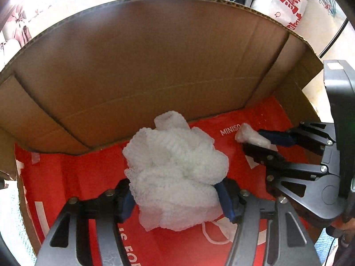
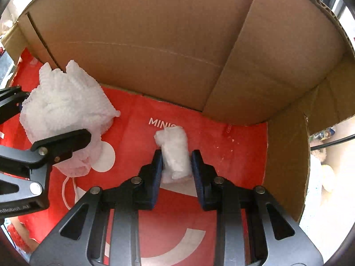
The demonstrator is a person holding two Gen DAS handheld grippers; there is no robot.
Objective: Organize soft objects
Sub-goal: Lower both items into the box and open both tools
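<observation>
Two soft items: a large white foam-net bundle (image 1: 175, 173) and a small white foam-net wad (image 2: 175, 153) are recorded inside a cardboard box (image 1: 133, 66).
Box floor: a red printed bag (image 1: 77, 173) is laid flat as lining; both items are seen resting on or just above it.
Bundle position: in the left wrist view it is found at centre, extending toward 12 o'clock, near the box's far wall.
Wad position: in the right wrist view it is found at centre, just below the white lettering; in the left wrist view it is seen at 3 o'clock.
Left gripper (image 1: 177, 199): it is seen half spread around the bundle's lower part; the blue pads (image 1: 224, 201) are seen at the mesh edges, and firm pressing is not evident.
Right gripper (image 2: 176, 166): it is seen narrowed onto the wad, which is pinched between both pads.
Weight: both items are judged very light.
Stiffness: both are judged soft and springy; rebound is to be expected once released.
Surface: open mesh is noted; snagging on pad edges is judged possible, slipping unlikely.
Fragility: low; crushing is judged harmless.
Hold point, bundle: the thick middle is preferred over loose outer loops.
Hold point, wad: the mid-length, as currently taken, is judged adequate.
</observation>
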